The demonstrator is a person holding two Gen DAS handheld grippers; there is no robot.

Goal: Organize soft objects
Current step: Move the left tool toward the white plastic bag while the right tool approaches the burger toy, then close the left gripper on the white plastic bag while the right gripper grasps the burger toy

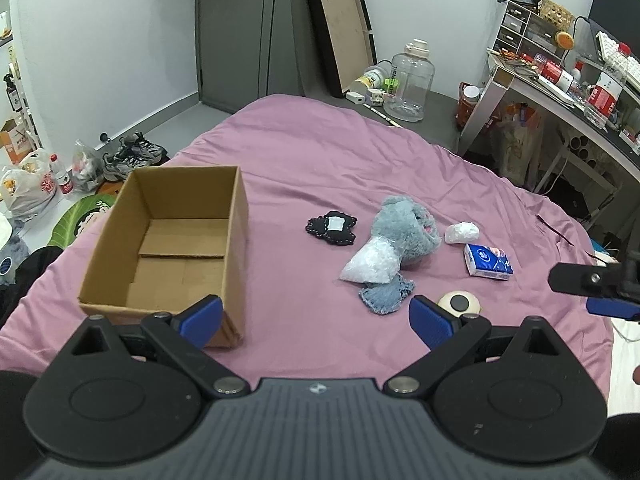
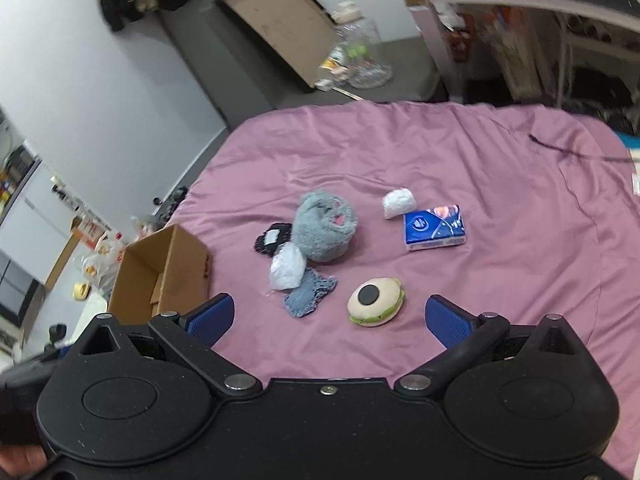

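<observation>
An open, empty cardboard box (image 1: 172, 240) stands on the left of the purple bedsheet (image 1: 320, 160); it also shows in the right wrist view (image 2: 160, 272). Beside it lie a grey plush toy (image 1: 404, 228) (image 2: 324, 226), a black pouch (image 1: 331, 228) (image 2: 272, 238), a white plastic bag (image 1: 370, 262) (image 2: 286, 266), a denim patch (image 1: 386, 296) (image 2: 308, 294), a small white wad (image 1: 462, 232) (image 2: 398, 202), a blue tissue pack (image 1: 488, 262) (image 2: 434, 227) and a burger-shaped squishy (image 1: 460, 303) (image 2: 376, 300). My left gripper (image 1: 316, 322) is open and empty. My right gripper (image 2: 330, 316) is open and empty, just short of the squishy; it also shows at the right edge of the left wrist view (image 1: 600, 292).
A cluttered desk (image 1: 560, 92) stands at the right of the bed. A big clear water jug (image 1: 408, 80) and a framed board (image 1: 340, 28) are on the floor beyond. Bags and shoes (image 1: 128, 156) lie on the floor left of the bed.
</observation>
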